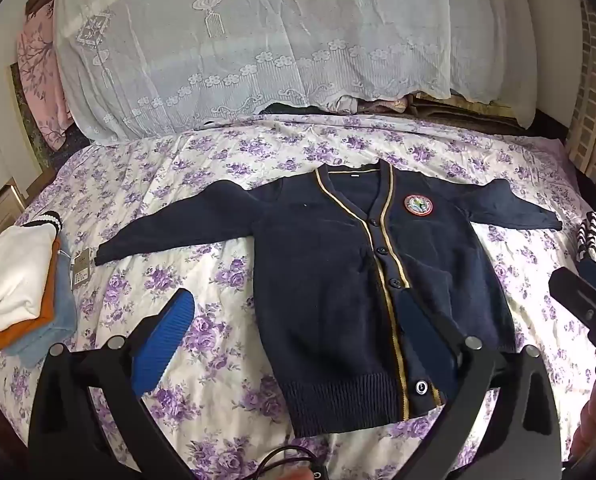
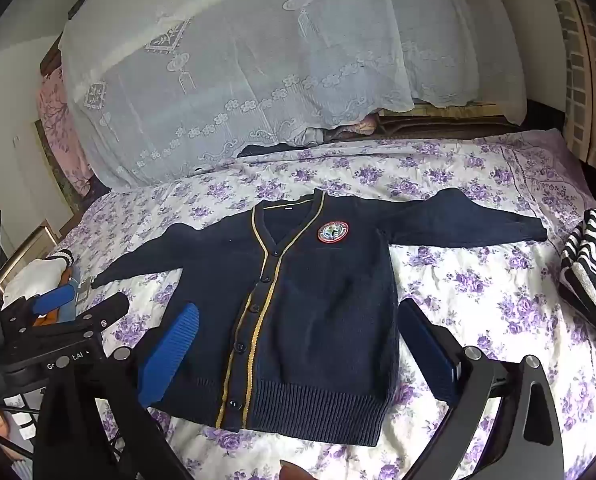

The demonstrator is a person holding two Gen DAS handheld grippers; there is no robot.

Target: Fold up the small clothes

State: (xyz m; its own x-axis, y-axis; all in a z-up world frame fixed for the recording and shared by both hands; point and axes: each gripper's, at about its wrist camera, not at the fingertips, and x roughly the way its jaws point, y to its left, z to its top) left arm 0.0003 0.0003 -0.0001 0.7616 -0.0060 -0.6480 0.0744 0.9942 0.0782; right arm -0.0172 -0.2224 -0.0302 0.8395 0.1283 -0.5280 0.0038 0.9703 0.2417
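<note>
Both tongs tilted downward with jaws wide apart, gripping nothing: left gripper [image 1: 294,332] over the navy cardigan [image 1: 337,280] hem, right gripper [image 2: 301,344] straddling its lower half; it lay flat, sleeves spread, on the floral bedsheet [image 1: 202,280]

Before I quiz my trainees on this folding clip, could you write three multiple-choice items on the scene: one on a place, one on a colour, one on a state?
1. Where is the folded pile?
A. Left of the cardigan
B. On the cardigan
C. Under the lace cloth

2. What colour is the cardigan's front trim?
A. Red
B. Gold
C. Green

3. How does the cardigan lie?
A. Folded in half
B. Rolled up
C. Spread flat, sleeves out

Answers:
1 A: the folded pile sits left of the cardigan.
2 B: the front trim is gold.
3 C: both sleeves lie stretched out on the floral sheet.
</note>
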